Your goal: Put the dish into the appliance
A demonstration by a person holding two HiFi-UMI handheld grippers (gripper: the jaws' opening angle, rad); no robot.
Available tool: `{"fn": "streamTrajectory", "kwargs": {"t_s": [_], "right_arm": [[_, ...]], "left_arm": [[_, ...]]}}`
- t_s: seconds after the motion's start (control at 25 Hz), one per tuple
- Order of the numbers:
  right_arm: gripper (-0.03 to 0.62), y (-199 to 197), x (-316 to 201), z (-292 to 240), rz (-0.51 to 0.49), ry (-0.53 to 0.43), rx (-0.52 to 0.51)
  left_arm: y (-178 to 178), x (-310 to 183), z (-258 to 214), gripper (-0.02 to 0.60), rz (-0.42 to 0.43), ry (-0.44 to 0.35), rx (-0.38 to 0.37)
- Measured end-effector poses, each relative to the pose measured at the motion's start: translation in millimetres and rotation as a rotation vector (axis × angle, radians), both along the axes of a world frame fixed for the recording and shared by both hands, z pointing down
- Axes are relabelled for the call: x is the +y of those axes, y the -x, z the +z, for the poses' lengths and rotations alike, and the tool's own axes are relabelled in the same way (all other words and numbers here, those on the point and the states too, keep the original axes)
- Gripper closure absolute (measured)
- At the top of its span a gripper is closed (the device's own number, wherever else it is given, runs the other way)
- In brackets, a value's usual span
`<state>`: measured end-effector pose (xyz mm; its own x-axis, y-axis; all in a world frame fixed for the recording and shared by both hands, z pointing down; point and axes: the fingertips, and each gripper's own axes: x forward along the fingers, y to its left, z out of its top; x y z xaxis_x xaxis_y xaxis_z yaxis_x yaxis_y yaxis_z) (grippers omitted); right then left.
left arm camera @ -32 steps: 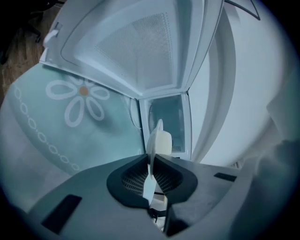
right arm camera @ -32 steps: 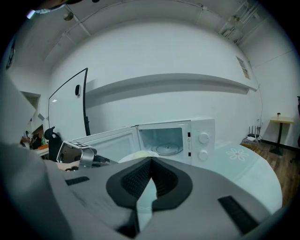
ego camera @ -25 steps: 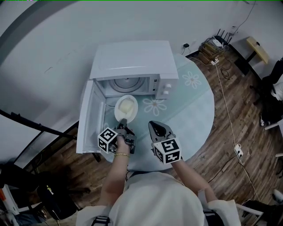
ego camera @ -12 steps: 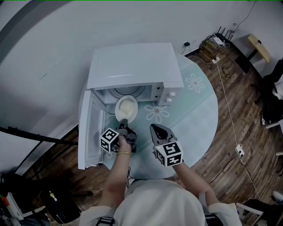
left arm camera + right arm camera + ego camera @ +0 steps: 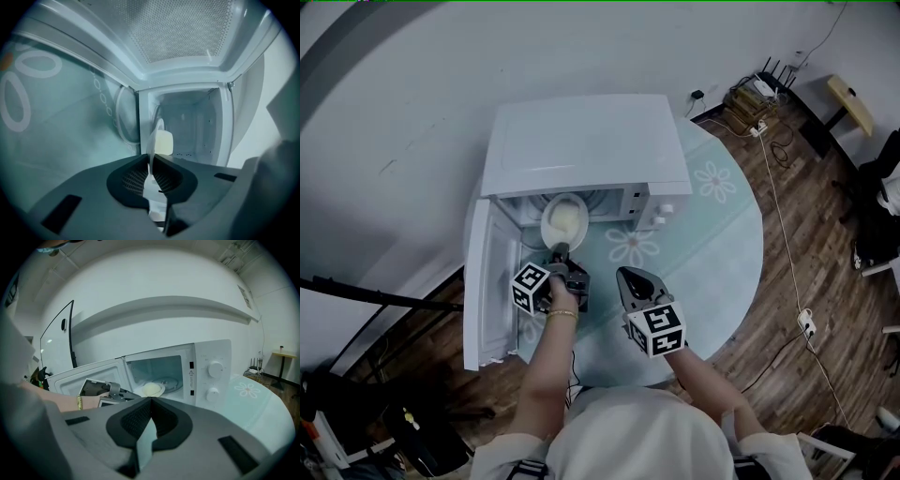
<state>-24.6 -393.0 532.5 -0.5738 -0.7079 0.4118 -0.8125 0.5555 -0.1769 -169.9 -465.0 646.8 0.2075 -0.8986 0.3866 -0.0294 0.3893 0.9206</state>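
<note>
A white dish [image 5: 563,218] with pale yellow food on it hangs level at the mouth of the white microwave [image 5: 581,141], partly inside the cavity. My left gripper [image 5: 561,249] is shut on the dish's near rim. In the left gripper view the dish [image 5: 153,140] shows edge-on between the closed jaws of the left gripper [image 5: 151,158], with the food [image 5: 163,142] and the cavity behind it. My right gripper [image 5: 624,274] hovers over the table to the right, shut, with nothing in it. From the right gripper [image 5: 149,401] I see the dish [image 5: 150,390] at the opening.
The microwave door [image 5: 483,281] stands swung open at the left, beside my left arm. The microwave's knobs [image 5: 661,214] face the round glass table [image 5: 712,253], which has flower prints. Cables and a power strip [image 5: 806,323] lie on the wooden floor to the right.
My left gripper has carried the dish forward, from in front of the microwave to its opening. The right gripper has stayed about where it was.
</note>
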Motion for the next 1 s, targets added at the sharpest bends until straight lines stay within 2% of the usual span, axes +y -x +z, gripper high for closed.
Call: {"fn": "streamTrajectory", "kwargs": {"t_s": [0.24,0.44,1.0], "right_arm": [[0.589,-2.3,-8.3,2.0,0.001,0.006,-0.002],[0.589,0.0,-10.4,4.4,-0.012,0.016,-0.006],[0.589,2.1,-18.3,5.5,-0.028,0.016,-0.008]], "left_arm": [[-1.0,-20.8,3.7,0.546,-0.013,-0.001,0.016],[-1.1,-42.3,4.3,0.546,-0.002,0.0,-0.017],[-8.6,-75.9,7.2,0.546,0.012,0.011,-0.043]]}}
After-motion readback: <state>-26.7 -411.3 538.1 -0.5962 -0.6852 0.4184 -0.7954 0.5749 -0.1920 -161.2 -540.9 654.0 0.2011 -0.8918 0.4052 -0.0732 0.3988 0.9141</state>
